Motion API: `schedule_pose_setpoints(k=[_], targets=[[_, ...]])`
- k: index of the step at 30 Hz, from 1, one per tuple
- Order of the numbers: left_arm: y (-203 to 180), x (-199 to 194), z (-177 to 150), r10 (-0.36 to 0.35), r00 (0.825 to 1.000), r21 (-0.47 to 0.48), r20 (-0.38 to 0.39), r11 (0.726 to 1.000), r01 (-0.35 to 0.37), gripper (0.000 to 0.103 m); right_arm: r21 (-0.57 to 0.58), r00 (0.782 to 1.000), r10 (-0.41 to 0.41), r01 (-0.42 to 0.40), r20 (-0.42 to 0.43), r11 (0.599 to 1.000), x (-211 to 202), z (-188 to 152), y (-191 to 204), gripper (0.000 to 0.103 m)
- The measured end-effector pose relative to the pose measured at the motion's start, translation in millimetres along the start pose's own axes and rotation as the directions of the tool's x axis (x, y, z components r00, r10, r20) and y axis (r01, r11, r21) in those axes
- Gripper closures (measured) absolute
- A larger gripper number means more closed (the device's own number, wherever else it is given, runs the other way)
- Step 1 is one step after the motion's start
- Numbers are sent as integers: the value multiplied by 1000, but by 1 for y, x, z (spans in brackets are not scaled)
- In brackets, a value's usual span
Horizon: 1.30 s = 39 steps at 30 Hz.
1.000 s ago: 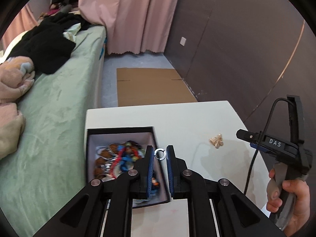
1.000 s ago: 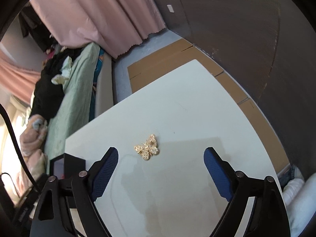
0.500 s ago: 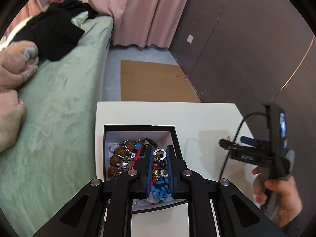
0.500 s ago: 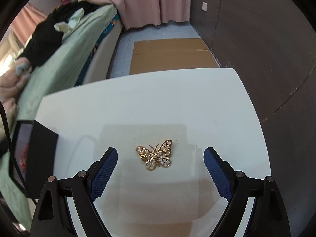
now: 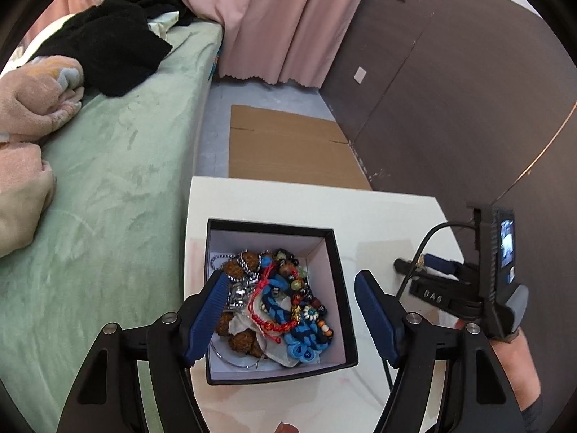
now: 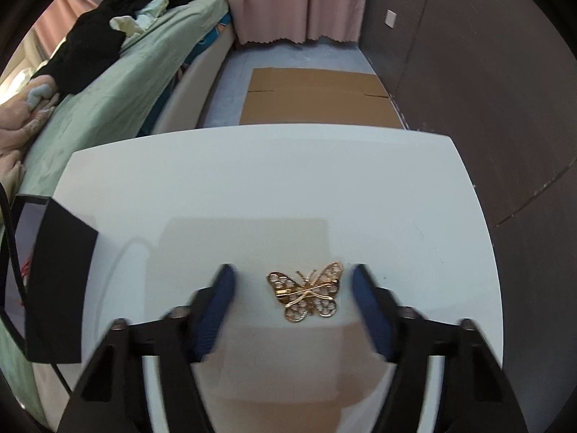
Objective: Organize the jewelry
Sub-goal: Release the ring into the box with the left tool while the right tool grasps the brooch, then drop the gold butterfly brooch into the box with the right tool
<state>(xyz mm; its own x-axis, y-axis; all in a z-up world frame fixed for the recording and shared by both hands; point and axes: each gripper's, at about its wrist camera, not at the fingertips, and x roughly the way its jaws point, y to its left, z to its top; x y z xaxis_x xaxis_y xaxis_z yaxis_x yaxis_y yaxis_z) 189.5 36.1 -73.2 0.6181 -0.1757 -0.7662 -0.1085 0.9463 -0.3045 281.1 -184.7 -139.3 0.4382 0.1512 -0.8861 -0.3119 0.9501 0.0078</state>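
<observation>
The gold butterfly brooch (image 6: 309, 295) is lying flat on the white table (image 6: 274, 187), directly between the two blue-padded fingers of the right gripper (image 6: 294, 290), slightly nearer the right-hand finger; its wingtip is sitting just beside that pad, and whether they are touching cannot be told. The right gripper's jaws are standing apart, holding nothing, with both fingers motion-blurred. The brooch is openwork metal set with small pale stones, and a thin pin bar is running across its body. Its long axis, wingtip to wingtip, is running across the gap between the fingers, tilted slightly up toward the right, and its antennae are pointing away from the gripper toward the far edge of the table.

The left gripper (image 5: 294, 310) is hovering over the black jewelry box (image 5: 339, 270), its jaws spread wide and gripping nothing; one ribbed blue pad is hanging over the box's left wall, the other just outside its right wall. The square, white-lined box is holding a tangled heap: brown seed beads, a silver chain, a red cord bracelet, blue braided pieces, coloured beads and a thin wire hoop. The box is sitting on the same table, to the left of the brooch, near the edge that faces the green bed (image 5: 108, 187).
</observation>
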Motion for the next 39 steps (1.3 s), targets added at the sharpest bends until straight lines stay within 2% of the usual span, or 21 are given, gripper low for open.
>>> schedule_pose_setpoints(k=[1, 8, 17, 20, 22, 25, 35, 39], targets=[[0, 0, -1, 3, 1000, 2, -1, 1000, -3, 30, -2, 1000, 2, -2, 0, 1000, -1, 0, 0, 62], [-8, -6, -5, 26, 999, 34, 30, 999, -27, 30, 30, 1000, 19, -19, 3, 999, -10, -4, -3, 62], [-11, -16, 0, 48, 994, 39, 93, 998, -52, 30, 63, 990, 87, -94, 110, 994, -53, -7, -6, 62], [-9, -18, 2, 47, 994, 32, 98, 998, -50, 27, 46, 980, 126, -134, 156, 990, -69, -9, 2, 62], [-6, -18, 3, 36, 996, 23, 85, 999, -38, 20, 27, 971, 158, -166, 182, 986, -78, -11, 9, 62], [0, -19, 4, 24, 997, 1, 74, 1000, -24, 19, -1, 956, 218, -223, 197, 975, -84, -10, 22, 62], [27, -37, 9, 49, 993, -50, 104, 998, -44, 13, -40, 896, 396, -396, 201, 917, -93, -11, 61, 62], [39, -44, 10, 50, 992, -72, 116, 997, -41, 13, -49, 882, 431, -430, 189, 901, -89, -11, 80, 62]])
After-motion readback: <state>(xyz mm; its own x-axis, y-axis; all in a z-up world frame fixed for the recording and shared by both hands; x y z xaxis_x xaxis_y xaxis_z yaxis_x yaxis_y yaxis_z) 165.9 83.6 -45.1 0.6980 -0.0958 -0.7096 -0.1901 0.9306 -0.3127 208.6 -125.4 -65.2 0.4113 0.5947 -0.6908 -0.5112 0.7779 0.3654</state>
